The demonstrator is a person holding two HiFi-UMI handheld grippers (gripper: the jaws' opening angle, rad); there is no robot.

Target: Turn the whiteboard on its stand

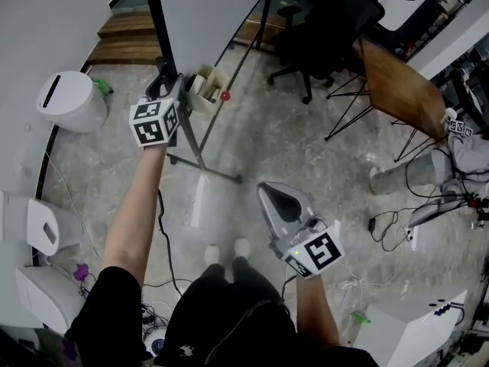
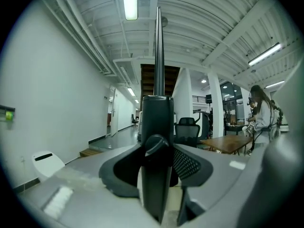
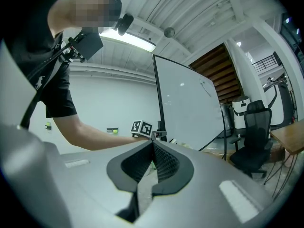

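The whiteboard stands upright on its stand on the floor, at the top of the head view, its white face tilted away from the person. A stand leg runs along the floor below it.

The left gripper is held out at arm's length to the near edge of the board. In the left gripper view the board shows edge-on as a thin black line, and below it a wider black bracket with a knob sits between the fingers. They stand fairly wide and press on the bracket from both sides.

A small tray of pens hangs just beside that gripper, with a red ball at its end.

The right gripper hangs low and near the person's body, well apart from the board. In its own view its fingers meet at the tips with nothing between them, and the board and the left gripper's marker cube show beyond.

A black chair stands past the board, and a white bin sits to the left.
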